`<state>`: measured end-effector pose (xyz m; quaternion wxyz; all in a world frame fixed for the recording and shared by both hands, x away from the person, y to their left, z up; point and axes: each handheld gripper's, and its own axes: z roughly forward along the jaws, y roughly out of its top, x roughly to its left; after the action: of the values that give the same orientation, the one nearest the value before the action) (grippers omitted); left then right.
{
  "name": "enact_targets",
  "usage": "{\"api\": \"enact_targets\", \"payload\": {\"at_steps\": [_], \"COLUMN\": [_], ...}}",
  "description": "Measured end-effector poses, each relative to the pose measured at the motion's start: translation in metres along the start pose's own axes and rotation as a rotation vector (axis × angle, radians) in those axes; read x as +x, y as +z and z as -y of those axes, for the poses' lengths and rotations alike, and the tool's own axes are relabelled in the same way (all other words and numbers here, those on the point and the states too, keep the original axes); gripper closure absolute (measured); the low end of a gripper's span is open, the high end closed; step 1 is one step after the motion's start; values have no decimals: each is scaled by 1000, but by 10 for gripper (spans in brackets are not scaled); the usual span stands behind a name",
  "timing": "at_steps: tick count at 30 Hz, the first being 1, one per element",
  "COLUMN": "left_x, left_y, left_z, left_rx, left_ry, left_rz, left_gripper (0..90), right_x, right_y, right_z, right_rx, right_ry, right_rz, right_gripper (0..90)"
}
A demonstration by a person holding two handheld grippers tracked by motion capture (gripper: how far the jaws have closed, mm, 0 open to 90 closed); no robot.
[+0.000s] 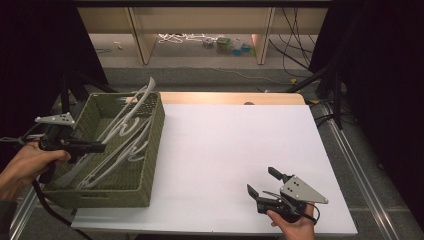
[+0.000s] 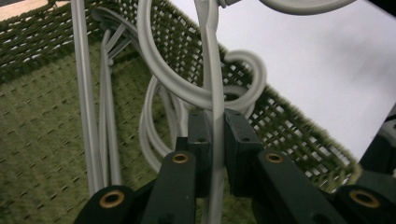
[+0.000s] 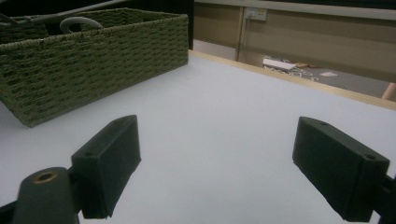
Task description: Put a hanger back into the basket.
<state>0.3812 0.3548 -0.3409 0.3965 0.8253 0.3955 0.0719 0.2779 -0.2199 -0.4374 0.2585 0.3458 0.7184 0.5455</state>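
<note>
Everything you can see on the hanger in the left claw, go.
The hanger is pale grey, smooth and plastic-looking, with a thin flat bar and curled, rounded hook parts. The left claw is shut on the bar, its pads pressing from both sides. From above the hanger stands tilted in the green woven basket, one end sticking up past the far rim. It lies among other grey hangers in the basket; where exactly they touch is hard to tell.
</note>
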Motion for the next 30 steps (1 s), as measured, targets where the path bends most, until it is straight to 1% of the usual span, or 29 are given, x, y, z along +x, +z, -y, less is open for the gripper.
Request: {"api": "enact_targets", "payload": {"at_steps": [1, 3, 4, 6, 7, 9, 10, 11, 13, 14, 15, 17, 18, 19, 20, 21, 22, 23, 24, 25, 26, 27, 28, 29, 30], "left_x": [1, 3, 5, 7, 8, 9, 9, 9, 10, 10, 10, 11, 11, 11, 11, 12, 12, 12, 14, 16, 15, 17, 16, 16, 16], "left_y": [1, 1, 2, 3, 3, 5, 6, 7, 8, 9, 10, 14, 16, 18, 21, 24, 26, 28, 30, 30, 33, 33, 36, 38, 39], "left_z": [2, 6, 8, 11, 13, 18, 20, 21, 23, 23, 24, 24, 24, 24, 24, 24, 24, 25, 25, 25, 26, 27, 28, 28, 29], "left_rx": [2, 23, 24, 29, 35, 45, 49, 52, 56, 61, 65, 85, 94, 110, 116, 134, 137, 139, 156, 184, 168, 195, 187, 202, 198], "left_ry": [-3, 4, 8, 3, 7, 6, 19, 20, 21, 23, 22, 28, 28, 38, 45, 46, 53, 49, 51, 69, 49, 76, 60, 68, 59], "left_rz": [0, -6, -6, -13, -14, -9, -7, -1, 3, 5, 5, 4, 2, 1, -10, -10, -21, -18, -19, -18, -20, -18, -29, -27, -28], "left_gripper": [820, 820, 819, 820, 820, 820, 819, 819, 819, 819, 819, 819, 819, 818, 818, 818, 818, 817, 817, 816, 816, 816, 815, 815, 815], "right_x": [0, 1, 1, 1, 1, 0, 0, 0, 1, 1, 1, 1, 1, 1, 1, 1, 1, 1, 1, 1, 1, 1, 1, 1, 1], "right_y": [1, 1, 0, 1, 1, 1, 1, 1, 1, 1, 1, 0, 1, 1, 1, 1, 0, 1, 0, 0, 0, 0, 0, 0, 1], "right_z": [0, 0, 0, 0, 0, 0, 0, 0, 0, 0, 0, 0, 0, 0, 0, 0, 0, 0, 0, 0, 0, 0, 0, 0, 0], "right_rx": [-10, -7, 2, -8, -8, -4, -4, -7, 4, -5, 3, 13, -4, -7, -7, 6, 18, 5, 7, 9, 9, 15, 9, 9, -5], "right_ry": [2, -1, -2, 0, 1, 1, 1, 0, -1, -1, -2, -6, -1, -1, 0, -3, -4, -2, -10, -10, -10, -11, -10, -10, -2], "right_rz": [-1, -3, -2, 0, 0, 1, 2, 2, 6, -1, 1, 8, -2, 0, 0, 6, 7, 2, 10, 8, 9, 4, 7, 5, -2], "right_gripper": [159, 159, 159, 159, 159, 159, 159, 159, 159, 159, 159, 159, 159, 159, 159, 159, 159, 159, 159, 159, 159, 159, 159, 159, 159]}}
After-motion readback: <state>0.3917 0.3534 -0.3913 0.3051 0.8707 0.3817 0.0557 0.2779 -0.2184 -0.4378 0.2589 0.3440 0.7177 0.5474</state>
